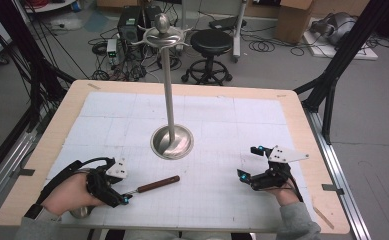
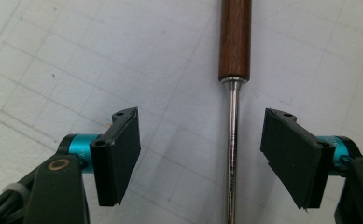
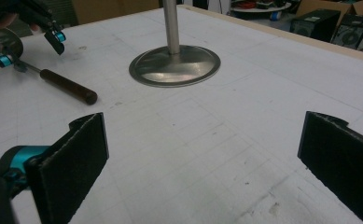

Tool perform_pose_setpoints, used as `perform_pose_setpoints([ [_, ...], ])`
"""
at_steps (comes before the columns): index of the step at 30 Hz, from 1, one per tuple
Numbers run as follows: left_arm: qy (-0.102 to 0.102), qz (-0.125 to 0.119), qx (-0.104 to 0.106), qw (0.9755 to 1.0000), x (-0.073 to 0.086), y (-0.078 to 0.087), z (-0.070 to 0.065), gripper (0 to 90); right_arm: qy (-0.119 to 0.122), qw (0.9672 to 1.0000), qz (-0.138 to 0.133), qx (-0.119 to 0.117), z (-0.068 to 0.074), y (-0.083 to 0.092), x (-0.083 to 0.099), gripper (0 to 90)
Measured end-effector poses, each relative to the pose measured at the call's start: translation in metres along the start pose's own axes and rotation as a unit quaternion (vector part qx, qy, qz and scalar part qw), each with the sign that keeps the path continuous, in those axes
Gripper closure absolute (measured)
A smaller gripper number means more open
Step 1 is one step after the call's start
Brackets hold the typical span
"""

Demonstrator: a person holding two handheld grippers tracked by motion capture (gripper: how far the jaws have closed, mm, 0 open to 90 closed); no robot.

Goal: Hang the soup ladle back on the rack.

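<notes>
Ladle (image 1: 152, 187) lies flat at the near left of the table, its metal shaft between the left gripper's (image 2: 200, 158) spread jaws, not touched (brown wooden handle points toward centre). Left hand (image 1: 69, 194) low over the ladle's bowl end. Right gripper (image 1: 248, 164) released, holding nothing, hovering near right. White gridded mat (image 1: 222, 125) on wooden table (image 1: 302, 130); one metal stand (image 1: 171, 100) mid-table; one black stool (image 1: 210, 47) on the floor behind.

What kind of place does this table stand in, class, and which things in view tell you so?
Most likely a lab or workshop set up for recording. Computer towers and loose cables lie on the floor, black frame struts flank the table, and cardboard boxes and a stool stand behind.
</notes>
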State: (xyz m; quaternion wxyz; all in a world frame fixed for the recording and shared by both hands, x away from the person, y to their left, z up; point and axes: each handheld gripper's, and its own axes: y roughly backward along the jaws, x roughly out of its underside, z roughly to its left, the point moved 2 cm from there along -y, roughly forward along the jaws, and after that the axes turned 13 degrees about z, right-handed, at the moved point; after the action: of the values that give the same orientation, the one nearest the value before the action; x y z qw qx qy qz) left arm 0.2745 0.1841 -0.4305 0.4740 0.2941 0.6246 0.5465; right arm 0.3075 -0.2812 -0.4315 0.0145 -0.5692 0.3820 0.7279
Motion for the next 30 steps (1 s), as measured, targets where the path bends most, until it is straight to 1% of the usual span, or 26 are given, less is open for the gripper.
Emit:
perform_pose_setpoints([
  [1,0.000,0.004,0.000,1.0000,0.000,-0.001,0.000,30.1,0.000,1.0000,0.000,0.000,0.000,0.000,0.000,0.8],
  [2,-0.005,0.010,0.000,0.9999,0.000,-0.001,0.000,30.9,0.000,1.0000,0.000,0.000,0.000,0.000,0.000,0.7],
  [5,-0.008,0.019,0.004,0.9998,-0.001,-0.001,0.000,33.1,0.000,1.0000,0.000,0.000,0.001,0.000,0.000,0.8],
  [6,-0.015,0.025,0.005,0.9996,-0.002,-0.002,0.000,33.5,0.000,1.0000,0.000,0.000,0.001,0.000,0.000,0.8],
  [9,-0.027,0.041,0.012,0.9987,-0.004,-0.004,-0.003,36.5,0.002,1.0000,0.002,0.002,0.001,0.000,0.000,0.8],
  [11,-0.032,0.044,0.016,0.9984,-0.005,-0.004,-0.003,38.7,0.001,1.0000,0.002,0.001,0.001,0.000,0.000,0.8],
  [13,-0.032,0.049,0.022,0.9980,-0.005,-0.003,-0.003,40.5,0.000,1.0000,0.004,0.001,0.001,0.001,0.000,0.8],
  [18,-0.042,0.052,0.027,0.9974,-0.005,-0.003,-0.006,49.3,0.001,1.0000,0.004,0.001,0.002,0.001,0.000,0.8],
  [21,-0.045,0.055,0.031,0.9970,-0.005,-0.002,-0.005,50.6,0.001,1.0000,0.005,0.001,0.003,0.001,0.000,0.8],
  [27,-0.057,0.076,0.033,0.9949,-0.009,-0.001,-0.006,56.1,0.001,1.0000,0.006,0.001,0.002,0.001,0.000,0.8],
  [30,-0.062,0.093,0.034,0.9932,-0.011,0.000,-0.006,59.3,0.002,1.0000,0.007,0.001,0.002,0.001,0.001,0.8],
])
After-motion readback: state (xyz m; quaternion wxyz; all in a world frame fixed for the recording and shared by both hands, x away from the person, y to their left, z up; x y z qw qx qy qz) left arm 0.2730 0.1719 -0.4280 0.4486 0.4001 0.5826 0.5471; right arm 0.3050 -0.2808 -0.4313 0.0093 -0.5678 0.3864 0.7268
